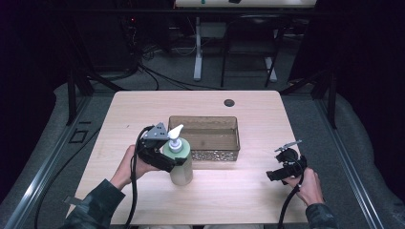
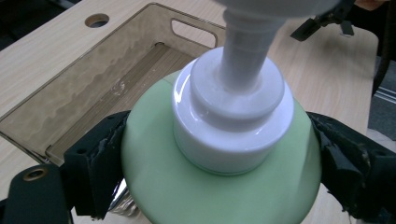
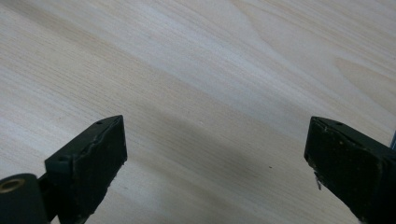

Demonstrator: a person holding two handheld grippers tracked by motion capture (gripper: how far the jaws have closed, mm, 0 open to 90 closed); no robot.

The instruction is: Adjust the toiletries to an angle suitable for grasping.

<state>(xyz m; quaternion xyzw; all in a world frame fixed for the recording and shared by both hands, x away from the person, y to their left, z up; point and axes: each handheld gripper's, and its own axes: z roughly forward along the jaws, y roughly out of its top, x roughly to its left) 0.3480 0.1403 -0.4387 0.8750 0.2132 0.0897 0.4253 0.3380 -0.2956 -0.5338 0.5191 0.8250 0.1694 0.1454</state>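
Your left gripper [image 2: 219, 186] has its fingers [image 2: 98, 172] clenched on the green bottle [image 2: 187, 186], just under its white pump [image 2: 233, 112]. Keep the squeeze even and the bottle upright; the tray [image 1: 204, 155] lies just beyond them. Your right gripper [image 3: 217, 168] stands released over bare worktop [image 3: 196, 70].

Pump head of the green bottle [image 2: 219, 186] cut off by the left gripper view's top edge; bottle base hidden, probably resting on the table [image 2: 327, 70].
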